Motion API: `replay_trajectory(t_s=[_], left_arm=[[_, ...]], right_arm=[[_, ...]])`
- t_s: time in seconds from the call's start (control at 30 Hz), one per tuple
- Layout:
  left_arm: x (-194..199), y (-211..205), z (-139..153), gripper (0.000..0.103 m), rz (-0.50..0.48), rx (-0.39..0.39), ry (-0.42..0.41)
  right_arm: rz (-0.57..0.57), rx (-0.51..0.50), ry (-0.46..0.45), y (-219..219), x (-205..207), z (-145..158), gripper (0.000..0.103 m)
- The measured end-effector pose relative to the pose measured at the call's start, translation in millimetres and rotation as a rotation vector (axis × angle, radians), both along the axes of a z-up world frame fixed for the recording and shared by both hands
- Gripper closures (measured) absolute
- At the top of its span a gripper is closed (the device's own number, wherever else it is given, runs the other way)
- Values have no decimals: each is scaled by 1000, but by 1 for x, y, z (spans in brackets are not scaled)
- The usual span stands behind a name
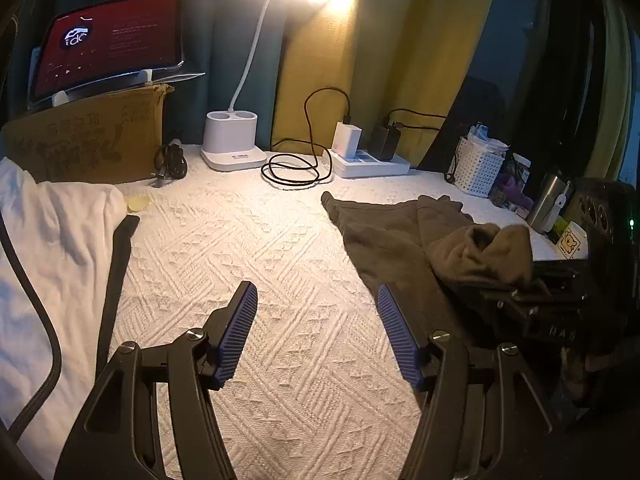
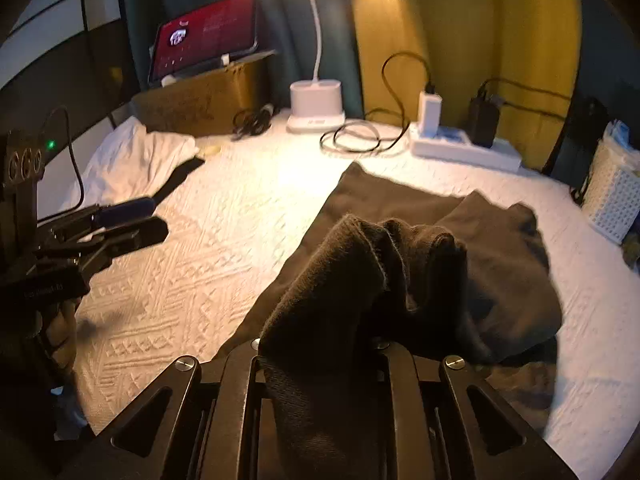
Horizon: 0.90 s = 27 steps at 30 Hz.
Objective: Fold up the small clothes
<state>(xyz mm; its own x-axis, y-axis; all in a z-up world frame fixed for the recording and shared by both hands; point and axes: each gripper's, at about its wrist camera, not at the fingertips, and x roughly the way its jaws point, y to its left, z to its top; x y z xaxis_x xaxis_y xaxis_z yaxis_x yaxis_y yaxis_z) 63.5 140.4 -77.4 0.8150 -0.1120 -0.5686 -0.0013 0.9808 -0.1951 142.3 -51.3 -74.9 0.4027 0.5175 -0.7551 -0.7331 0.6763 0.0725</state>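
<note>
A dark brown garment [image 1: 384, 236] lies spread on the white textured bed cover [image 1: 248, 248], right of centre. My right gripper [image 2: 320, 340] is shut on a bunched fold of this brown garment [image 2: 400, 208]; the cloth is lifted and drapes over the fingers, hiding the tips. In the left wrist view the right gripper [image 1: 520, 284] comes in from the right edge under the raised fold. My left gripper [image 1: 316, 292] hovers open over bare cover, its blue pads [image 1: 240, 320] wide apart with nothing between them. A white garment [image 1: 60, 240] lies at the far left.
Along the back stand a tablet [image 1: 108, 40] on a cardboard box [image 1: 92, 136], a white lamp base [image 1: 232, 140], a coiled black cable [image 1: 296, 168] and a power strip [image 1: 372, 162] with chargers. A white basket [image 1: 478, 168] and a steel cup [image 1: 550, 200] crowd the right side.
</note>
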Motion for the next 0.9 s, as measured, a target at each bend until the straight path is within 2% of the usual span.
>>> replay_trajectory(t_s=[0.1,0.13,0.17,0.23,0.4,0.53,0.73,0.83,0.9], left_arm=[[0,-1,0,40,1,2,0],[0,-1,1,40,1,3,-1],[0,-1,1,40,1,5,-1],[1,-1,1,40,0,9,1],[2,-4,4,40,-8,16,4],[2,-16,12,39,-35,29,-6],[-1,-46,24,39,-123,36,-32],[-3,-67,29,39,-191,51,-41],[-2,-84,31,39,-237,88,-40]], right_arm=[[20,2,30,4,-7,-5,80],[41,4,45,6,-11,-7,68],[55,7,51,7,-14,-8,50],[98,17,67,10,-24,-10,38],[179,10,53,9,-49,-8,38],[178,42,2,-11,-63,9,38],[112,94,-40,-56,-63,30,38],[34,93,-46,-83,-53,30,38],[-36,83,-46,-103,-42,26,38]])
